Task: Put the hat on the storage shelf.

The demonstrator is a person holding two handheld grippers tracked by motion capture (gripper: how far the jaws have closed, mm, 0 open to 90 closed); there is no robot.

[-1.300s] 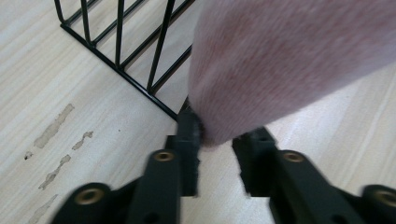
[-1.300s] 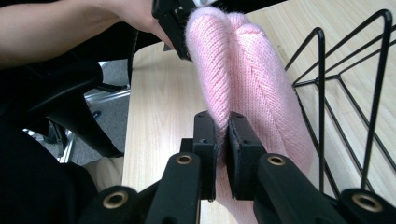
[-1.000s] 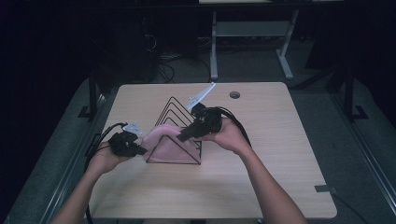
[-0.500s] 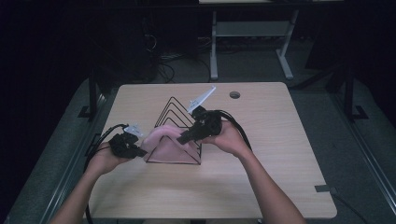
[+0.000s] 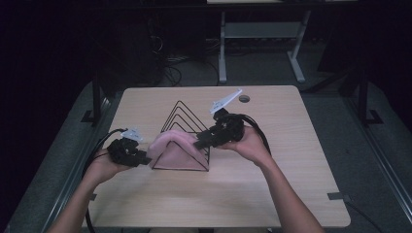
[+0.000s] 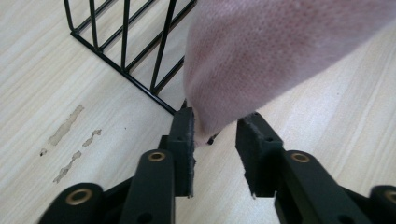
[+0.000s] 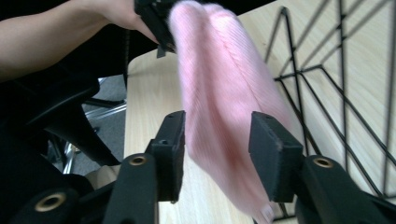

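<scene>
With the pink cloth (image 5: pixel 171 148) draped over the wire rack (image 5: pixel 183 127), I had both the left gripper (image 6: pixel 215 135) and the right gripper (image 7: pixel 218 140) just opening, pads clear, leaving only withdrawal

Black grippers (image 5: pixel 145 160); brass-ringed screws; trailing black cables

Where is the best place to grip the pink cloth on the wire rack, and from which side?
Probably at the ends of the pink cloth, one from each side. It drapes over the front of the black wire rack, and its ends hang free beyond the wires. The middle lies on the rack, so a tool there would likely strike wire.
</scene>
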